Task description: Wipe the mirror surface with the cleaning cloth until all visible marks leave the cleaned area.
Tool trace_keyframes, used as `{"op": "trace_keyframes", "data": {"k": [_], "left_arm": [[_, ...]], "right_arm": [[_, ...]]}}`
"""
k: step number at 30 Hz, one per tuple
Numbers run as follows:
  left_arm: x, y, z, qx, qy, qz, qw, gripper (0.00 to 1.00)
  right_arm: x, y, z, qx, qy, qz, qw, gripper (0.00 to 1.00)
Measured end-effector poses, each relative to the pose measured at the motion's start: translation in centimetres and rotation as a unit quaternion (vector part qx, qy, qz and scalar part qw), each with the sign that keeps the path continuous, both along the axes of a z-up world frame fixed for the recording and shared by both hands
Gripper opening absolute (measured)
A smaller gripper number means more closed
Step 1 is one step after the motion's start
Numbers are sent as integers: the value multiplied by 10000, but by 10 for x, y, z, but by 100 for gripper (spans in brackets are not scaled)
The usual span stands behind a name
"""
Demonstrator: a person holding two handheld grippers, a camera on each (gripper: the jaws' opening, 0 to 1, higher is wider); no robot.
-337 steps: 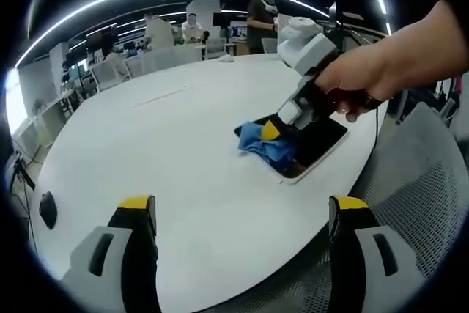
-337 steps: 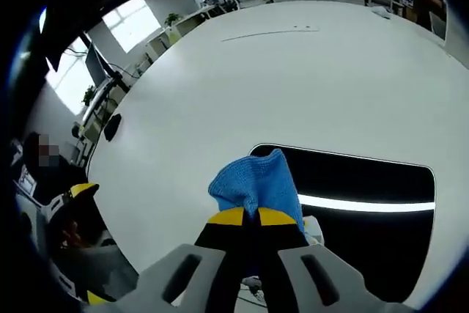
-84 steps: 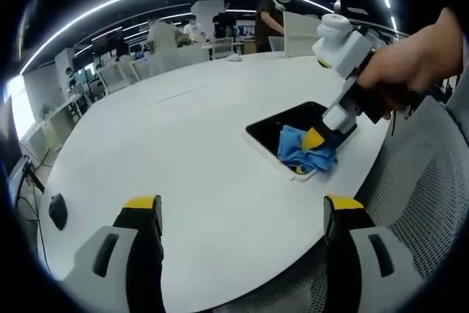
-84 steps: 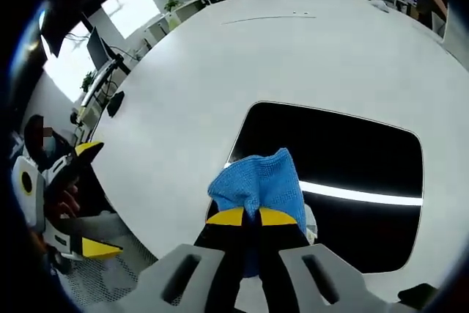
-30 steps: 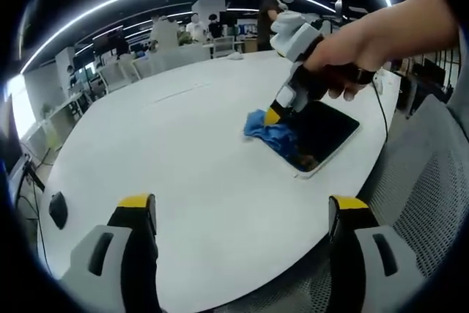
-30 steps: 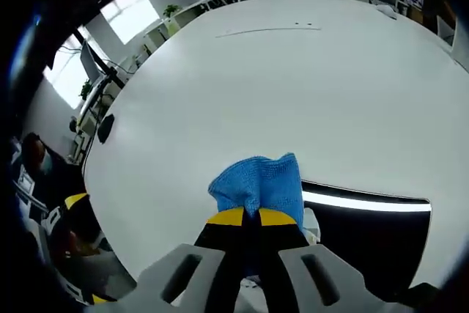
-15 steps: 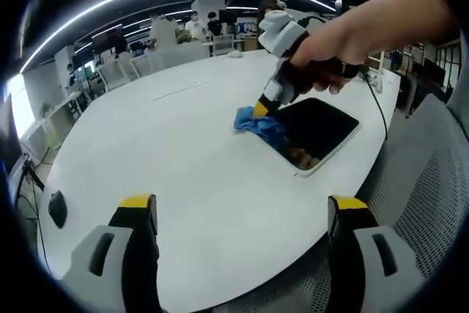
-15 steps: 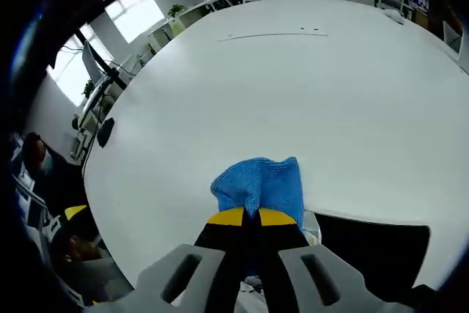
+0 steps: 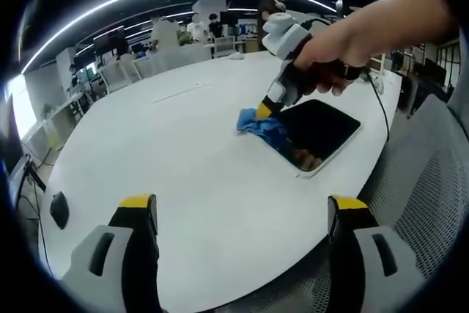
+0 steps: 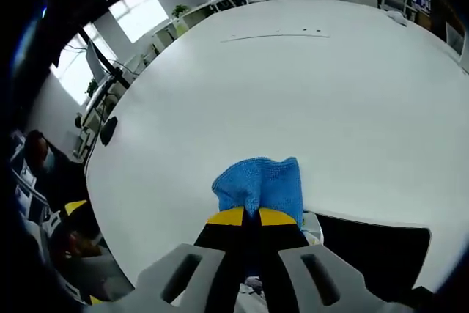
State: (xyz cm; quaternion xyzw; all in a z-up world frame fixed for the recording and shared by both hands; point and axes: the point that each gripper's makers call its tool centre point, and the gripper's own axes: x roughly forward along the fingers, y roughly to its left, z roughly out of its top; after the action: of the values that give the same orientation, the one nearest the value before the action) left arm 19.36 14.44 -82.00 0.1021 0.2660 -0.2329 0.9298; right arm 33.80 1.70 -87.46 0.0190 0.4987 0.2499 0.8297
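A dark rectangular mirror [image 9: 322, 131] with a white rim lies flat on the white table [image 9: 168, 152], near the table's right edge. In the left gripper view my right gripper [image 9: 262, 112], held by a hand [image 9: 359, 34], presses a blue cleaning cloth [image 9: 265, 127] against the mirror's left end. From the right gripper view, that gripper [image 10: 251, 216] is shut on the blue cloth [image 10: 261, 183], with the mirror [image 10: 374, 243] dark at lower right. My left gripper [image 9: 242, 207] hovers open over the table's near side, with nothing between its fingers.
A grey mesh chair [image 9: 410, 181] stands by the table's right edge. A small black object [image 9: 58, 212] lies at the table's left edge. People and desks [image 9: 190, 31] fill the room's far side. A cable [image 9: 381, 100] runs past the mirror.
Over the last seconds the right gripper dragged the cloth from the mirror's near end to its left end. In the last half second it shifted only slightly. The left gripper stayed put.
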Motion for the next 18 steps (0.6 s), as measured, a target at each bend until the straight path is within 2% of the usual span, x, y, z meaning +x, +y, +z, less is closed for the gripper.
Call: {"op": "trace_keyframes", "data": {"k": [14, 18], "left_arm": [[-1, -1, 1, 16, 26, 17, 10000, 98], [0, 0, 0, 19, 22, 17, 10000, 98]], "right_arm": [[8, -17, -7, -55, -16, -89, 9999, 0], [4, -24, -4, -92, -23, -105, 9999, 0]]}}
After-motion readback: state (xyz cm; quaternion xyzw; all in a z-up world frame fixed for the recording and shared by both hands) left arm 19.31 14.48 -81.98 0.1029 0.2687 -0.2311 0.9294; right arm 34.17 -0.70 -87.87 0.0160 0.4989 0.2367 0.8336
